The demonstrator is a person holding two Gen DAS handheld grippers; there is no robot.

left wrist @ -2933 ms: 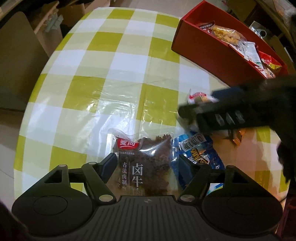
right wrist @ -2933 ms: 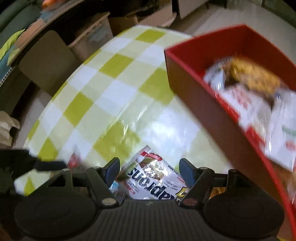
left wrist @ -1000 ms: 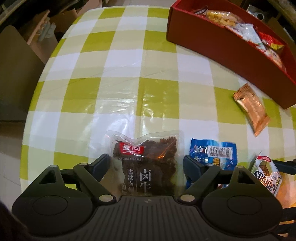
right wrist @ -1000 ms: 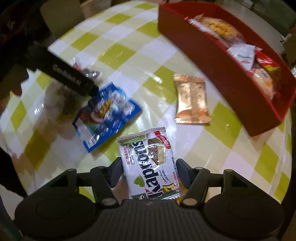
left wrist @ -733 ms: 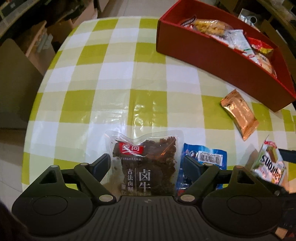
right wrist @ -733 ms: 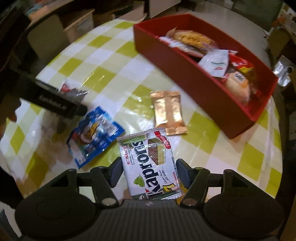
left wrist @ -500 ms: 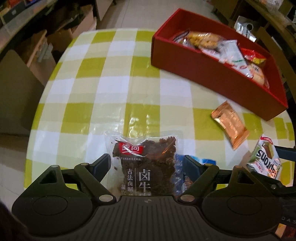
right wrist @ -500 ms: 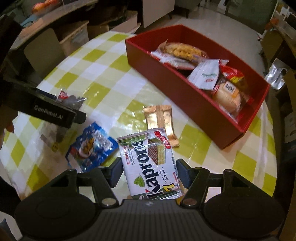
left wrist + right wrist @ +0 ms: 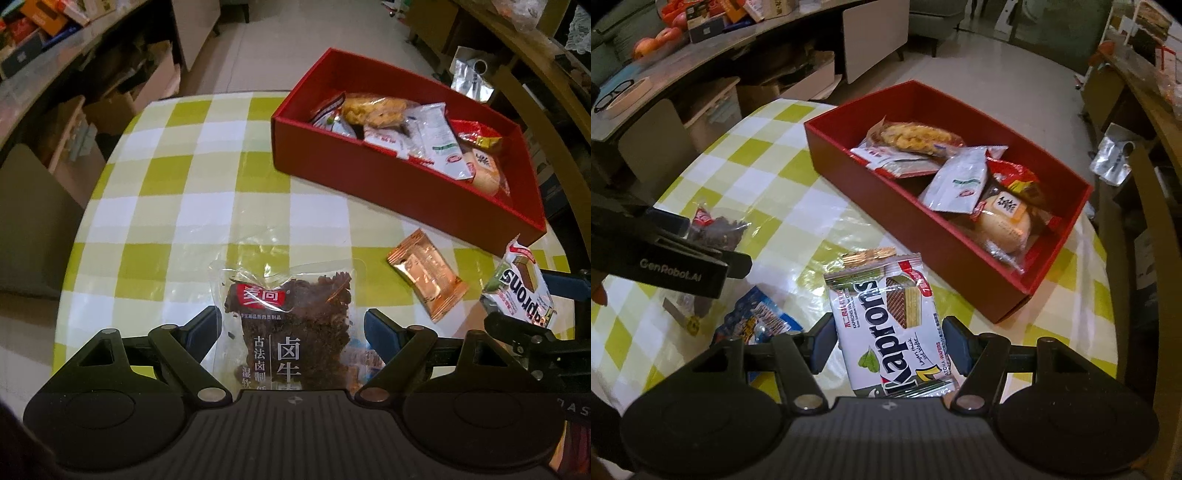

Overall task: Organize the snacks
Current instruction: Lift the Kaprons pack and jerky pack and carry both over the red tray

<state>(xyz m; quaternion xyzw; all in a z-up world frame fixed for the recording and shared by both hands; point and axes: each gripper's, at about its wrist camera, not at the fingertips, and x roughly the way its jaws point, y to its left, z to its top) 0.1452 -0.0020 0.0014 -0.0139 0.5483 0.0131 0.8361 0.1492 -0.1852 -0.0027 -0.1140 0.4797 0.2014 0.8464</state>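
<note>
My left gripper (image 9: 290,328) is shut on a clear packet of dark beef jerky (image 9: 291,325) and holds it above the checked table (image 9: 184,192). My right gripper (image 9: 888,341) is shut on a white Kaprons wafer pack (image 9: 892,321), also seen in the left wrist view (image 9: 521,291). The red box (image 9: 857,173) at the back right holds several snack packets. An orange foil packet (image 9: 426,275) and a blue packet (image 9: 757,325) lie on the table.
The round table's edge curves close on the left and front. A grey chair back (image 9: 29,221) stands left of the table. Shelves and cardboard boxes (image 9: 713,107) stand behind it. A wooden chair frame (image 9: 535,96) is to the right of the red box.
Both grippers have risen with their packets, so the table looks farther away and the whole red box has come into view. The blue packet is now mostly hidden under the left gripper.
</note>
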